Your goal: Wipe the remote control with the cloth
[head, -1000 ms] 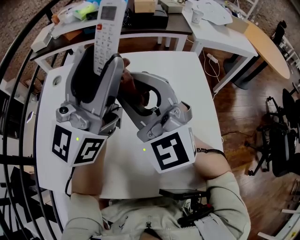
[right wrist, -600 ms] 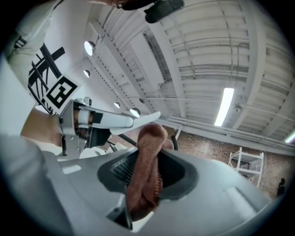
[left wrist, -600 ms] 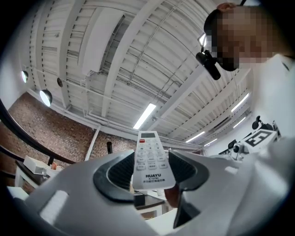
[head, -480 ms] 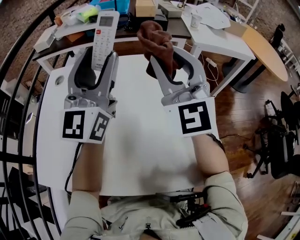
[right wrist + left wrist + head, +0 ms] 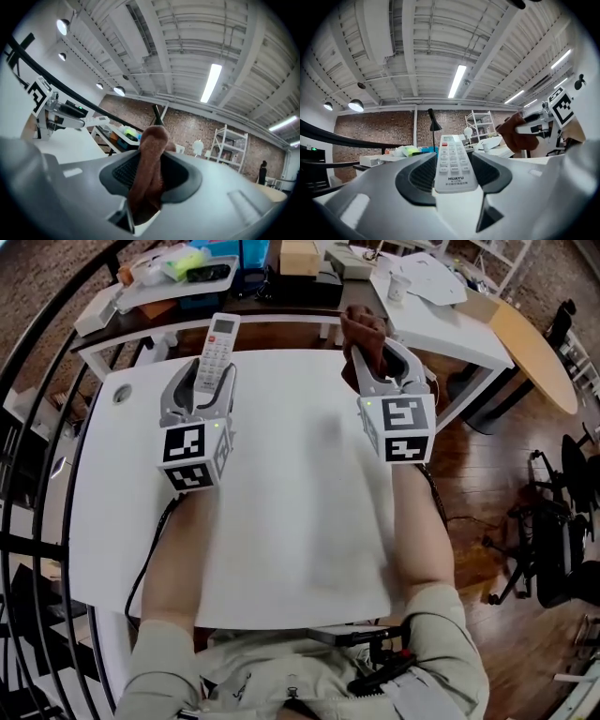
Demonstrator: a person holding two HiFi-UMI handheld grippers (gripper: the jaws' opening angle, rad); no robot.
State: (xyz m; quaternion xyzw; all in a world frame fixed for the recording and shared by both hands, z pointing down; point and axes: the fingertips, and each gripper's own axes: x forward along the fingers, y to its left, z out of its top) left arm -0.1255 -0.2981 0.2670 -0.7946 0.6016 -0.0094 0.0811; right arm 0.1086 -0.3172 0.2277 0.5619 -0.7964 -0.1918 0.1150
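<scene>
Since a second ago both hands have dropped and split: they were stacked mid-frame, close to the camera.

Head view: left claw [image 5: 205, 381] upper left, right claw [image 5: 379, 360] upper right, well apart over the desk [image 5: 300, 512]. Remote [image 5: 218, 345] pokes toward the top edge; brown cloth [image 5: 364, 332] is bunched at the right tips.

Left gripper view: claw clamped on the remote, keypad up.

Right gripper view: claw narrow, pinching the cloth.

No cloth-to-remote contact, so the wipe looks paused or finished.

White table [image 5: 291, 484] lies open between left gripper [image 5: 211, 373] and right gripper [image 5: 380, 354]; a cluttered bench [image 5: 272, 307] bars the far side.
</scene>
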